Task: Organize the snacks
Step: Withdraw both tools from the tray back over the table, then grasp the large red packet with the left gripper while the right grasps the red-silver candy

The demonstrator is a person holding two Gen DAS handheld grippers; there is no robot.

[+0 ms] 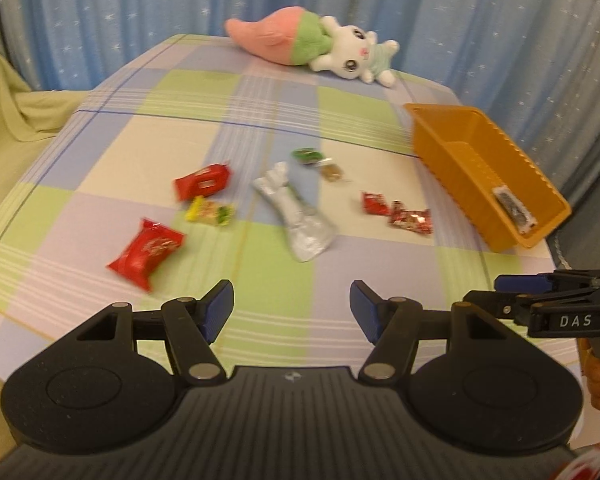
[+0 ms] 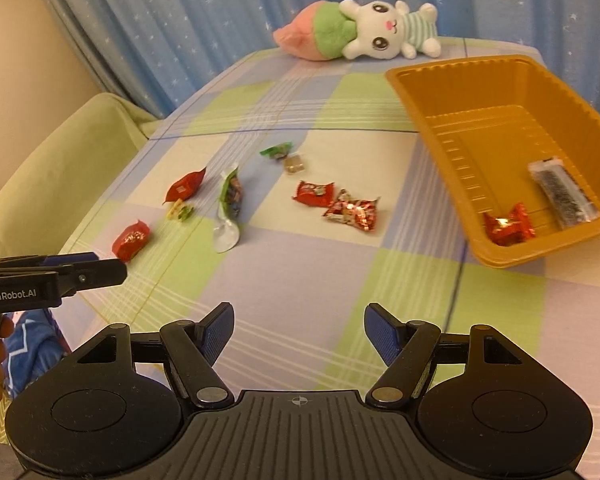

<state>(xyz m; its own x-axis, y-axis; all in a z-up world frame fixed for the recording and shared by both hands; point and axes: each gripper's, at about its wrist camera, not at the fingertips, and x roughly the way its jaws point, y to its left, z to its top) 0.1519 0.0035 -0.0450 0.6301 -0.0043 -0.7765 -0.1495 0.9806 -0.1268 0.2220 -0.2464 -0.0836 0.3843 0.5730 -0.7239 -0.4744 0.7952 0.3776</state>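
Left claw (image 1: 292, 308) spread, empty, right claw (image 2: 299, 330) spread, empty, above checked cloth (image 2: 300, 280)

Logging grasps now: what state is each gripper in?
Left gripper: open, holding nothing.
Right gripper: open, holding nothing.

We can read two labels. In the left wrist view, white letters "DAS" stand on the black body of the right gripper (image 1: 512, 284) at the right edge. In the right wrist view, "GenRobot.AI" stands in white on the black body of the left gripper (image 2: 96, 264) at the left edge. The print on the snack wrappers (image 2: 352, 212) is too blurred for us to read.
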